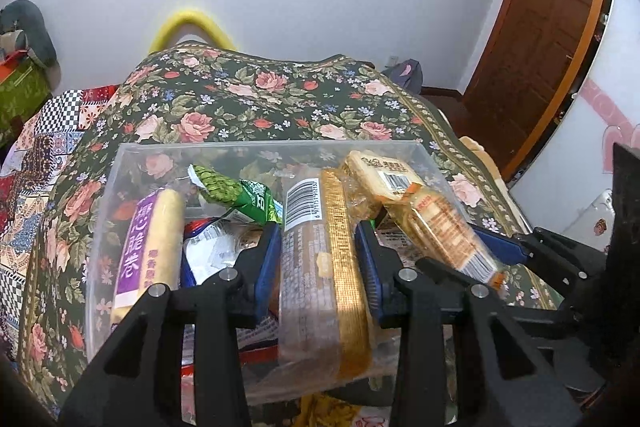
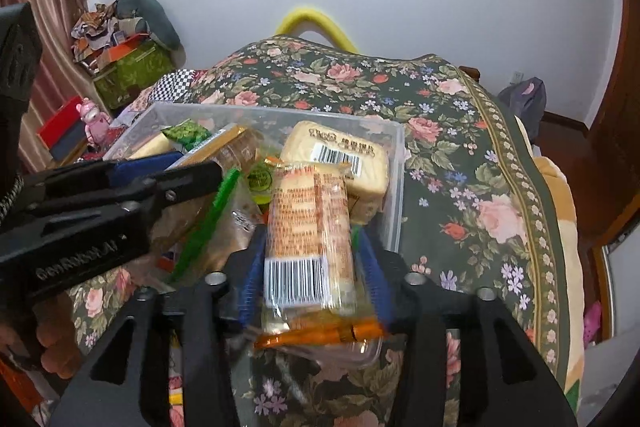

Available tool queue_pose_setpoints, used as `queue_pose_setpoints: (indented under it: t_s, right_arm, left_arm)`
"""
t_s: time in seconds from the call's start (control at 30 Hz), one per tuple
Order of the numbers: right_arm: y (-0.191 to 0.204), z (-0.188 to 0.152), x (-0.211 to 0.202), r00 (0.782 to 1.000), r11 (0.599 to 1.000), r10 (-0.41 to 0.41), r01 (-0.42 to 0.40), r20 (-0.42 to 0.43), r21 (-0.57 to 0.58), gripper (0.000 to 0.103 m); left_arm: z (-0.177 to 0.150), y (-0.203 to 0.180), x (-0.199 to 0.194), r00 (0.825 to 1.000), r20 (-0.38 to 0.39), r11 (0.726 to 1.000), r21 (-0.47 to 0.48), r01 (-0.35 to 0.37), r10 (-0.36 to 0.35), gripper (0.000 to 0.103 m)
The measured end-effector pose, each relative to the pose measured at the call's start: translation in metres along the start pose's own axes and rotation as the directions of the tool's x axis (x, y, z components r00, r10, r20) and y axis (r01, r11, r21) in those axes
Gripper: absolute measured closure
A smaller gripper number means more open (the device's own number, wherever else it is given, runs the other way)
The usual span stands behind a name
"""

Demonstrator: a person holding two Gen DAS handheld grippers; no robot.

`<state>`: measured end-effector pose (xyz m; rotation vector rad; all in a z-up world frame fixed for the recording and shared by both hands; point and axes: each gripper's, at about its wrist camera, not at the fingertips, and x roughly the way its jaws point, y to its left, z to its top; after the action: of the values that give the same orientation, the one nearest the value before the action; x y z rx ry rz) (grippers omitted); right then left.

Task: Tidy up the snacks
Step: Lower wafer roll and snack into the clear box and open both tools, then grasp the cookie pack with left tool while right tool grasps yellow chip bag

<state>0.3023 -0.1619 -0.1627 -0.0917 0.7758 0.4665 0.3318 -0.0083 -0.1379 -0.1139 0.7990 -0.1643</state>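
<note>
From my left wrist, the clear plastic bin (image 1: pixel 120 163) sits on the floral cloth (image 1: pixel 256 99); its far wall stands well short of the cloth's far edge, so open cloth lies beyond it and to its right; the bin itself is crowded. My left gripper (image 1: pixel 320 247) pinches the gold-striped wafer pack (image 1: pixel 320 267) between its blue pads, the pack standing lengthwise over the bin, barcode end away from me. Left of it lies a purple-labelled roll (image 1: pixel 148 239) against the bin's left wall; a green packet (image 1: pixel 236 195) lies behind; a pale cake pack (image 1: pixel 380 175) rests toward the far right corner. My right gripper (image 1: pixel 452 247) comes in from the right with an orange-printed cracker pack (image 1: pixel 444 231).

From my right wrist, the bin's right wall (image 2: pixel 396 187) has broad free cloth beside it, out to the bordered hem (image 2: pixel 520 163); the cracker pack (image 2: pixel 310 239) lies between my right fingers (image 2: pixel 374 267), barcode end toward me, its far end over the bin; the pads flank it, though I cannot tell whether they press; the pack is blurred.
</note>
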Motion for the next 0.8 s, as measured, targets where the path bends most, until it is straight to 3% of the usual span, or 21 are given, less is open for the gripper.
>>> queue_pose_setpoints:
  t_s: [0.1, 0.23, 0.5, 0.8]
  right_arm:
    - [0.000, -0.002, -0.005, 1.000, 1.000, 0.007, -0.007, 0.003, 0.002, 0.053]
    - [0.003, -0.005, -0.017, 1.000, 1.000, 0.013, -0.013, 0.023, -0.008, 0.041]
    - [0.018, -0.016, -0.044, 0.997, 0.997, 0.059, -0.057, 0.052, -0.046, 0.039]
    - [0.056, -0.044, -0.034, 0.992, 0.981, 0.126, -0.129, -0.028, -0.142, 0.031]
  left_arm:
    - [-0.002, 0.000, -0.012, 1.000, 0.004, 1.000, 0.008, 0.015, -0.015, 0.063]
    - [-0.007, -0.001, -0.028, 1.000, 0.015, 1.000, 0.026, 0.016, -0.016, 0.058]
    - [-0.030, 0.010, -0.073, 0.999, 0.047, 0.999, 0.032, 0.011, -0.012, 0.045]
    - [-0.075, 0.039, -0.097, 1.000, -0.001, 1.000, 0.003, -0.011, 0.011, 0.035]
